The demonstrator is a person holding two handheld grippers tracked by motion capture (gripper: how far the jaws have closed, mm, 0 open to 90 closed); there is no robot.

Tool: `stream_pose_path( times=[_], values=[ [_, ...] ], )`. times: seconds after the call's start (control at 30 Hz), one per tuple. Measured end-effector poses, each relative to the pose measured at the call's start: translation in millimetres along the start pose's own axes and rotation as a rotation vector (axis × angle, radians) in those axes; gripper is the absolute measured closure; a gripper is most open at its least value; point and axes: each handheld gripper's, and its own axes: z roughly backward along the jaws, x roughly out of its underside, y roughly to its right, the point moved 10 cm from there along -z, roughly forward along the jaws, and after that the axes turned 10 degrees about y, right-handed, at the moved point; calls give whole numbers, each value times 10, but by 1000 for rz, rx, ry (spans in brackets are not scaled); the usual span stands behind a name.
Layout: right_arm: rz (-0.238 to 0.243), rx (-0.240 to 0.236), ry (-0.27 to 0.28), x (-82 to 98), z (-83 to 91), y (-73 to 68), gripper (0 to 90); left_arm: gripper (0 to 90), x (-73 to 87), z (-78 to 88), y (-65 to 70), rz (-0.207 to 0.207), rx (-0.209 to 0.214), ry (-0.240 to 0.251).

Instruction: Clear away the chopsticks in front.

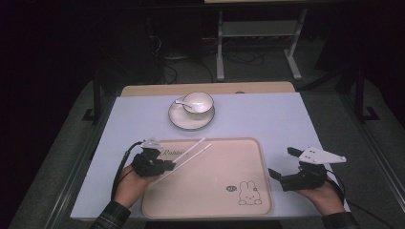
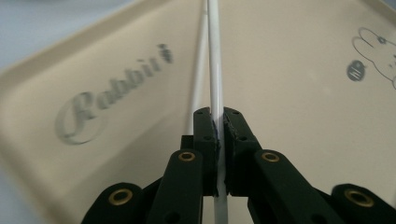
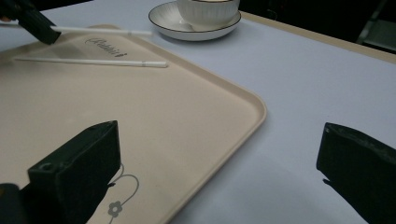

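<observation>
A white chopstick point(image 1: 191, 149) point(image 2: 215, 56) is pinched between the jaws of my left gripper point(image 1: 169, 165) point(image 2: 218, 116), which is shut on it over the left part of a beige rabbit-print tray point(image 1: 205, 191). The stick points toward the far right, just above the tray. A second white chopstick point(image 1: 191, 160) point(image 2: 198, 70) lies flat on the tray beside it. In the right gripper view the held stick point(image 3: 102, 31) hangs above the lying one point(image 3: 93, 61). My right gripper point(image 1: 282, 162) point(image 3: 219, 128) rests right of the tray, jaws wide open and empty.
A white saucer point(image 1: 179, 119) with a dark rim stands beyond the tray at the middle back, carrying a white bowl point(image 1: 198, 101) and a spoon point(image 1: 180, 101). The table top point(image 1: 277, 119) is pale blue-white, and its edges drop to dark floor.
</observation>
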Motion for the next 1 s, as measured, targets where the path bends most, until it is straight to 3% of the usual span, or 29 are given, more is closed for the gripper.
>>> stream_pose_path(
  times=[0.03,0.2,0.27,0.7,0.83,1.0],
  values=[
    [0,0,-1,1,-1,0,0,848,39,-71,50,-25,3,-29],
    [0,-2,-2,3,-2,-2,0,847,94,-170,89,-41,3,-57],
    [0,-1,-2,3,1,-1,0,847,111,-200,76,-58,-15,-67],
    [1,-2,-2,1,5,-6,0,808,133,-239,21,-45,-23,-64],
    [2,-5,-1,-1,2,-15,0,853,-4,-274,49,-57,-3,-39],
    [2,-4,-8,7,-5,-13,0,895,-251,-523,158,-113,43,-33]
  ],
)
